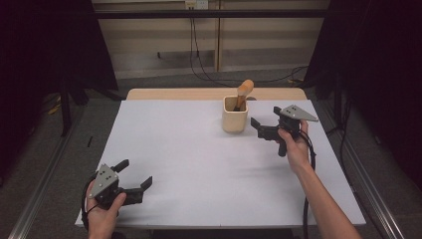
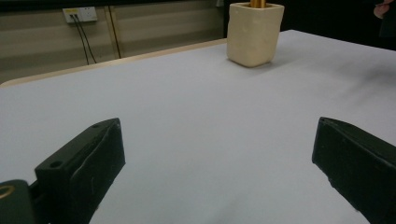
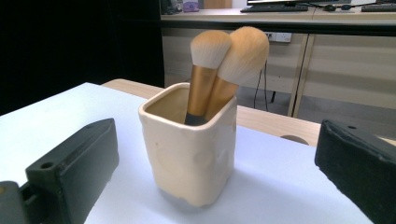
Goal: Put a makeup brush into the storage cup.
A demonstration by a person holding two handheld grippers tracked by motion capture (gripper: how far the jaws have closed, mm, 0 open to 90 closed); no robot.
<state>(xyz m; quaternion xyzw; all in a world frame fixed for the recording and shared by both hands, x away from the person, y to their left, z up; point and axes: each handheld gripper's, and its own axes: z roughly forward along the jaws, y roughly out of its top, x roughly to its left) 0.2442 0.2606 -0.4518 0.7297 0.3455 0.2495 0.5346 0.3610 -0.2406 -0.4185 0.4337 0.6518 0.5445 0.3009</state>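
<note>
Brushes, two of them with gold handles and orange bristles, stand bristle-up in a cream square cup (image 1: 235,115) just right of centre in the upper half of the high view, on a white table (image 1: 199,164). We see the right gripper (image 1: 258,125) immediately to the right of the cup, pointing at it, jaws spread wide with nothing between them. In the right gripper view the cup (image 3: 191,149) sits low in the middle of the frame, between and beyond the two black jaws, apart from both, with one brush (image 3: 205,70) leaning against the other brush (image 3: 236,65) above the rim.

The left gripper (image 1: 134,177) rests at the lower left of the high view, well away from the cup, jaws also wide and empty; its own view shows bare table and the cup (image 2: 254,32) at the top edge, right of centre.

We judge the brushes to be already placed, with the right gripper open and free of them. The next move likely calls for drawing that gripper clear without nudging the cup.
</note>
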